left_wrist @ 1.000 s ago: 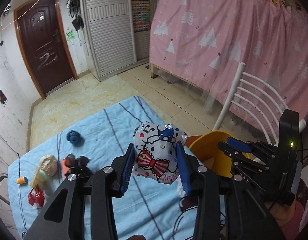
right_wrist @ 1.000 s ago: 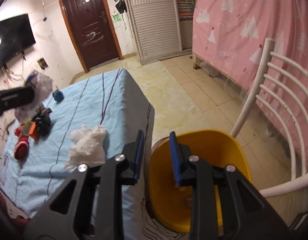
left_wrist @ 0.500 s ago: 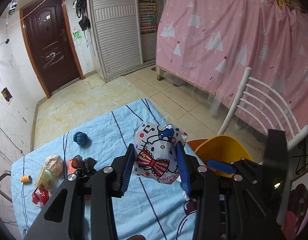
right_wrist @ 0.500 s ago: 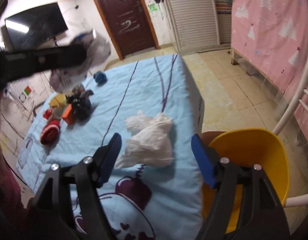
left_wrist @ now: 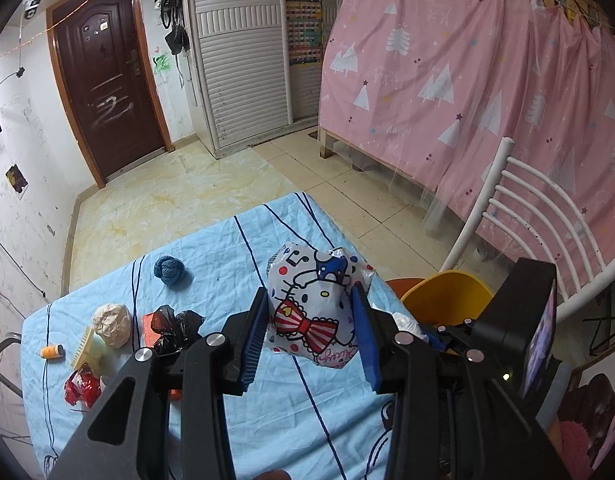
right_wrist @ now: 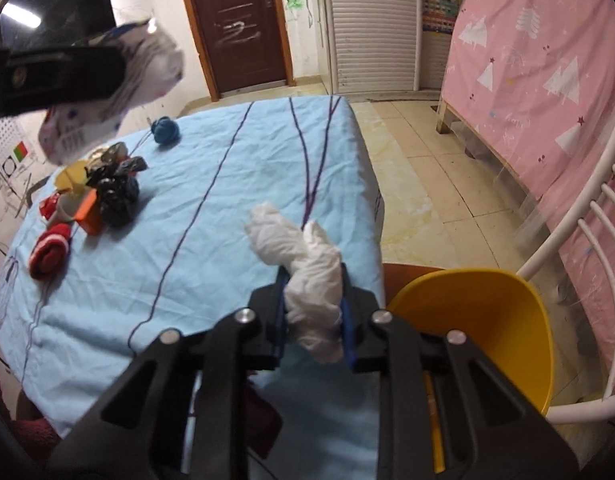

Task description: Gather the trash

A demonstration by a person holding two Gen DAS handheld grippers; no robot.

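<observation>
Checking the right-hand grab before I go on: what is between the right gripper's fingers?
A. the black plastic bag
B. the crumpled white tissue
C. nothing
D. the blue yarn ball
B: the right gripper has just closed, and its pads press on the crumpled white tissue at the edge of the blue sheet.

left gripper (left_wrist: 311,332) is tilted down over the table with its blue pads clamped on the cartoon-print bag (left_wrist: 313,312), and the right gripper (right_wrist: 313,314), also angled down, has just been closing and now has its jaws pinched on the crumpled white tissue (right_wrist: 307,264)
</observation>
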